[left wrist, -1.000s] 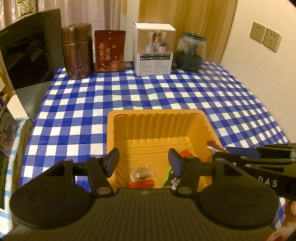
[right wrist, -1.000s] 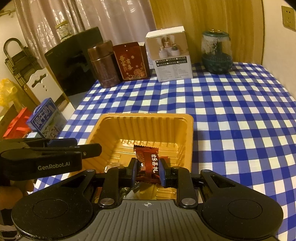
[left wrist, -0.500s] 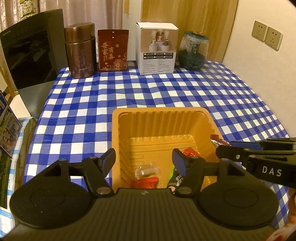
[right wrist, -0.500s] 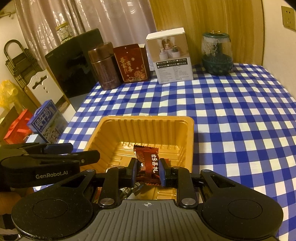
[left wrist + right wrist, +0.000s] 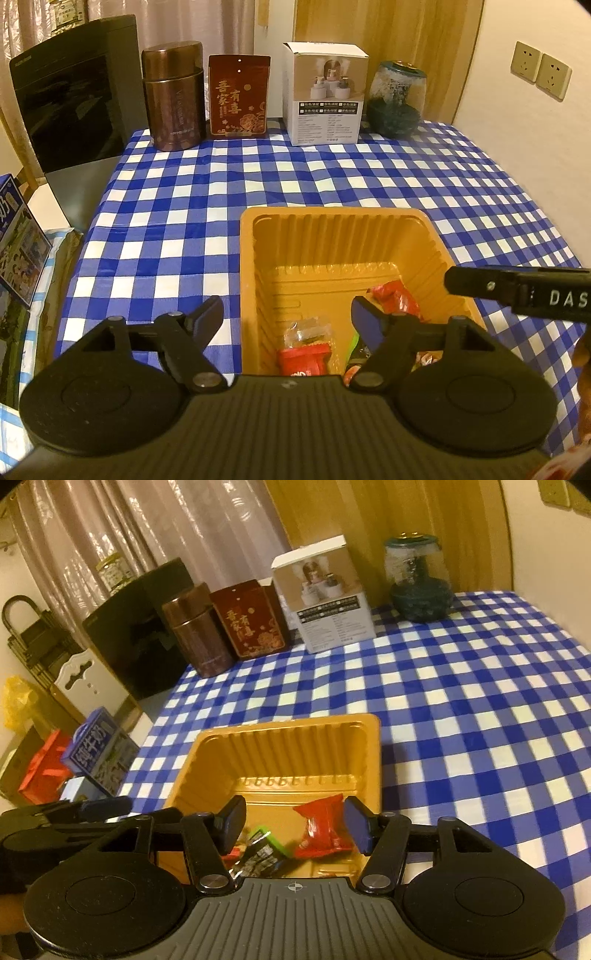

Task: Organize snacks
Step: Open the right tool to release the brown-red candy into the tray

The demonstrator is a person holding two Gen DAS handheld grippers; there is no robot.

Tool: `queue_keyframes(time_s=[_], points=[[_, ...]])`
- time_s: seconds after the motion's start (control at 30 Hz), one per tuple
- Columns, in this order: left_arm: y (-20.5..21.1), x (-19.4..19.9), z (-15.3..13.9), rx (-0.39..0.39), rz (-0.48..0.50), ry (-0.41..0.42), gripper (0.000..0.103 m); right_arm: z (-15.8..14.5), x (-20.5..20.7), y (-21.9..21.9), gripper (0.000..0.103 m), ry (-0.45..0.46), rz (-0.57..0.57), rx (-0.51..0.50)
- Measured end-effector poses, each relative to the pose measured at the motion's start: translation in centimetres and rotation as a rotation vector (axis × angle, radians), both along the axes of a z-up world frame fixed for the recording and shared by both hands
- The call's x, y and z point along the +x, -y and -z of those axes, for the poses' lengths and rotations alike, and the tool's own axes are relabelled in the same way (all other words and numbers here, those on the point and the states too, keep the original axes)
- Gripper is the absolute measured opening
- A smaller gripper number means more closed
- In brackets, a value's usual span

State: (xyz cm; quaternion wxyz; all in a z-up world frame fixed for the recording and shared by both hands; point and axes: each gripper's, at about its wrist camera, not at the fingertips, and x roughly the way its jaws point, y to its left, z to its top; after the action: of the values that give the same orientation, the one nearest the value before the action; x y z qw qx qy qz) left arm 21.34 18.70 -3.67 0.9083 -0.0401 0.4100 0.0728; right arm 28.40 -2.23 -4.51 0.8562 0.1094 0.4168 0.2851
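Note:
An orange plastic tray (image 5: pixel 332 218) (image 5: pixel 284 727) sits on the blue checked tablecloth and holds several wrapped snacks. My right gripper (image 5: pixel 293 821) hangs over the tray's near end with its jaws opening. The red snack packet (image 5: pixel 323 827) (image 5: pixel 397 297) lies loose in the tray between and below the pads, touching neither. A green-and-black packet (image 5: pixel 264 853) lies beside it. My left gripper (image 5: pixel 288 319) hovers over the tray's left rim, its jaws opening with nothing between them. Under it lie a clear wrapper (image 5: pixel 306 330) and a red packet (image 5: pixel 304 360).
At the back stand a brown tin (image 5: pixel 173 96), a dark red box (image 5: pixel 238 98), a white carton (image 5: pixel 325 92) and a glass jar (image 5: pixel 397 99). A black appliance (image 5: pixel 70 92) flanks the table's left edge, with boxes on the floor (image 5: pixel 98 753).
My right gripper has opened and let go of the red packet, which now lies in the tray. My left gripper's jaws have spread wider. Both hands stayed over the tray.

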Motion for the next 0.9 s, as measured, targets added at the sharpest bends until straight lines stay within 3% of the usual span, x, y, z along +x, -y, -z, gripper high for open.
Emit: queue_keyframes(time_s=[0.5, 0.77, 0.9], points=[[0.5, -1.0, -0.4, 0.013, 0.008, 0.005, 0.088, -0.2, -1.2, 1.2, 0.059, -0.004, 0.016, -0.034], [0.8, -1.8, -1.3, 0.021, 0.004, 0.025, 0.102, -1.0, -2.3, 1.7, 0.059, 0.004, 0.012, -0.052], [1.0, -2.7, -1.8, 0.012, -0.01, 0.035, 0.103, -1.6, -3.3, 2.1, 0.062, 0.009, 0.014, -0.061]])
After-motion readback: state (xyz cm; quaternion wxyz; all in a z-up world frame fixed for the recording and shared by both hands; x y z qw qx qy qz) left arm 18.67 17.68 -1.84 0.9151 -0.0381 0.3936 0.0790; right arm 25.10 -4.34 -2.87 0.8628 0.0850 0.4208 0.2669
